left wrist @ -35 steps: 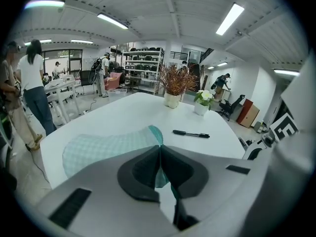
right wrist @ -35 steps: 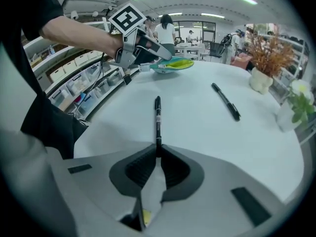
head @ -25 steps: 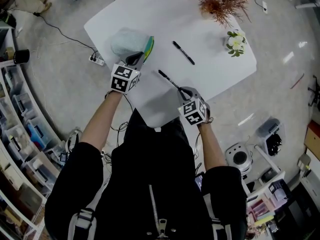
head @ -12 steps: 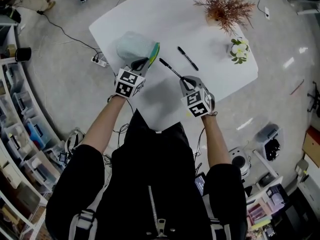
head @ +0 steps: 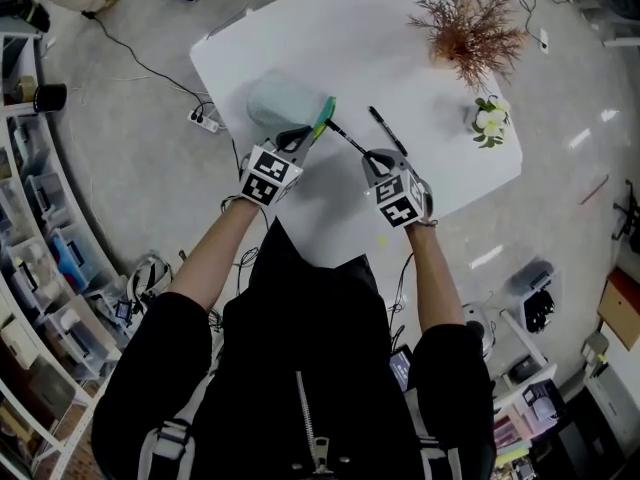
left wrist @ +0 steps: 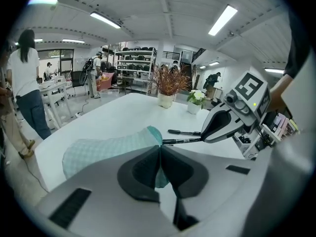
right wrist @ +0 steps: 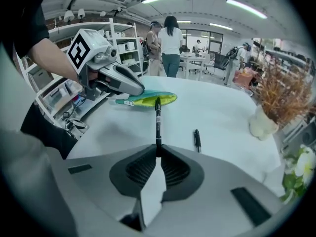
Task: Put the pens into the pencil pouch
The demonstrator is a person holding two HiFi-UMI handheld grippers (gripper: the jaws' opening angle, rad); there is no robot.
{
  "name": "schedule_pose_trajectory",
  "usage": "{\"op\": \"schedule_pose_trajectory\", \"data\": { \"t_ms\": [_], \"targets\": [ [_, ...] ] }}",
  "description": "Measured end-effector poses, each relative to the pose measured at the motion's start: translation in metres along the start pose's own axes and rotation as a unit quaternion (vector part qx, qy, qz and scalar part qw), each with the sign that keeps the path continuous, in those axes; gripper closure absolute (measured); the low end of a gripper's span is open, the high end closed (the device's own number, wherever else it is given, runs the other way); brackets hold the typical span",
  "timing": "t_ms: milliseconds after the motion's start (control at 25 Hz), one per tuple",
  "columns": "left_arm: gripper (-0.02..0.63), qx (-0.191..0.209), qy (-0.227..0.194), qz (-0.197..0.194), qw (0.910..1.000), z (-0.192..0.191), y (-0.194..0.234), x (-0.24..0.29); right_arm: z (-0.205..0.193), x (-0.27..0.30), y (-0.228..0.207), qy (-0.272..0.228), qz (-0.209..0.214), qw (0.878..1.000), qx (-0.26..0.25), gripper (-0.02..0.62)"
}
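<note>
Seen from above, a person (head: 300,368) in a dark jacket stands at a white tabletop (head: 300,28) w/ a two-jaw gripper in each hand. The left gripper (head: 305,136) has its jaws pressed together on the near edge of the pencil pouch (head: 278,103) — a pale teal, checked fabric pouch lying toward the tabletop's left side. Its mouth is turned toward the right gripper and shows a yellow-green lining. The right gripper (right wrist: 158,151) has its jaws nearly closed, pinching one end of a black pen (right wrist: 158,122). The pen sticks straight out from the jaws, its far end right at the pouch's mouth, just beside the left gripper's jaws. Whether the tip is inside the mouth can't be told. A second pen (head: 386,129), also black, lies flat on the tabletop just beside the right gripper, apart from the pouch. At the tabletop's far right stand a dried plant (head: 470,33) w/ reddish-brown twigs in a pale pot and, nearer the edge, a small bunch of white flowers (head: 490,120). Bkgd: storage shelves (head: 40,268) along the room's left side, cables (head: 140,63) on the floor (head: 120,168) — and, in the gripper views, other people (right wrist: 170,43) standing well off among tables and racks.
</note>
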State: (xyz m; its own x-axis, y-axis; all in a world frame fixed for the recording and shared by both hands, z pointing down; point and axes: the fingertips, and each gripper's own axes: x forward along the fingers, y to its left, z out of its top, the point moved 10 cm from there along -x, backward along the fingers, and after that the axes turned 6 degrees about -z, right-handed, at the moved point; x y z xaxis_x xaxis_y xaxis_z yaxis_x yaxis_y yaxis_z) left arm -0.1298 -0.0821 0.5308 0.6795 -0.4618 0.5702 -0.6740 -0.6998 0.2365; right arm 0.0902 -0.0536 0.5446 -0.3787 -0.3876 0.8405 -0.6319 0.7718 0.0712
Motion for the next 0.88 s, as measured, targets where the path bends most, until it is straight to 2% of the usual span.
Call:
{"op": "schedule_pose_trajectory", "data": {
  "t_ms": [480,880],
  "targets": [
    [0.577,0.022,0.006,-0.022,0.9995,0.001,0.005,-0.003,0.034,0.024,-0.009,0.017,0.053,0.998,-0.023,0.554],
    [0.577,0.025,0.000,-0.035,0.9991,0.003,0.011,-0.004,0.065,0.042,-0.008,0.000,0.065,0.998,-0.028,0.554]
  ]
}}
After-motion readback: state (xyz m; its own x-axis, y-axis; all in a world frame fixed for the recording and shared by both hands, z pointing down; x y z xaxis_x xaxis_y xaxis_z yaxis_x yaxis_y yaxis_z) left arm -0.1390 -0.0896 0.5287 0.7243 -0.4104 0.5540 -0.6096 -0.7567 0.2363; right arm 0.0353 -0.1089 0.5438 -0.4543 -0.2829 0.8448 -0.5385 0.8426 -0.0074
